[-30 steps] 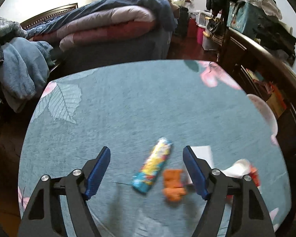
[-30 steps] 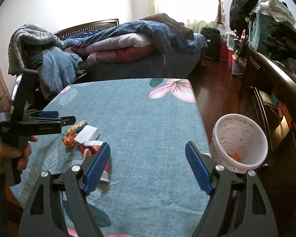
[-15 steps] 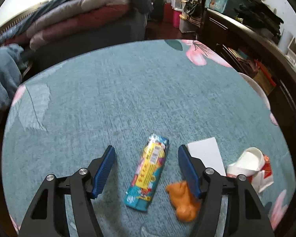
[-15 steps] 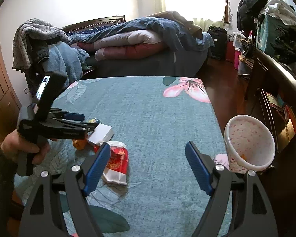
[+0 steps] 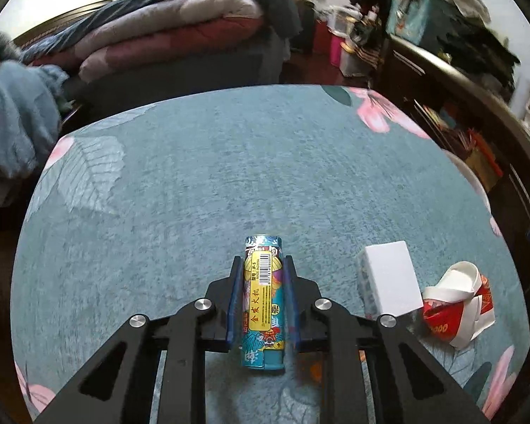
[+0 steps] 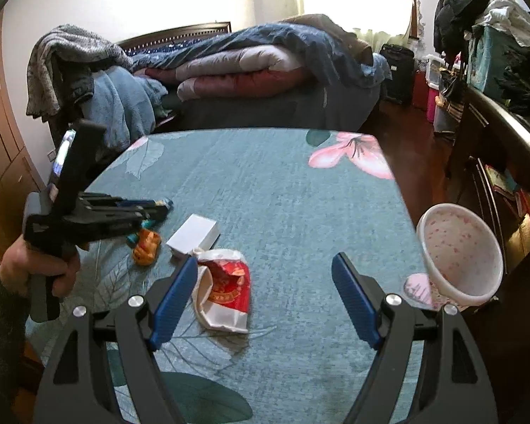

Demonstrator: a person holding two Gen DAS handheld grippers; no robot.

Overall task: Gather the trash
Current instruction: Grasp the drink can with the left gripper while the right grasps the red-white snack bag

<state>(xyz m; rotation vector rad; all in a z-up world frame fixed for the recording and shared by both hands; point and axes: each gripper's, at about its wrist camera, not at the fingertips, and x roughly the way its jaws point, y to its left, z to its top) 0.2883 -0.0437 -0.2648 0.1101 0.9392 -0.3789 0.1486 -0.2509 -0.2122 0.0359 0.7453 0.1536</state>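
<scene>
four pieces of trash are seen on the teal floral tablecloth (image 6: 300, 190): a lighter box (image 5: 263, 296), a white box (image 5: 388, 277) at its 3 o'clock, a crumpled red packet (image 6: 226, 286) and an orange scrap (image 6: 146, 245). none is yet seen dropped in the speckled bin (image 6: 459, 251). the left gripper (image 5: 263, 265), tilted downward, has just been closing and is clamped on the lighter box. the right gripper (image 6: 265, 293) is held wide, empty, above the packet.

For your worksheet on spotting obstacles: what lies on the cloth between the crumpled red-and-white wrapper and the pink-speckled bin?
Nothing: in the right wrist view only bare teal cloth lies between the crumpled wrapper and the bin standing off the table's edge.
</scene>
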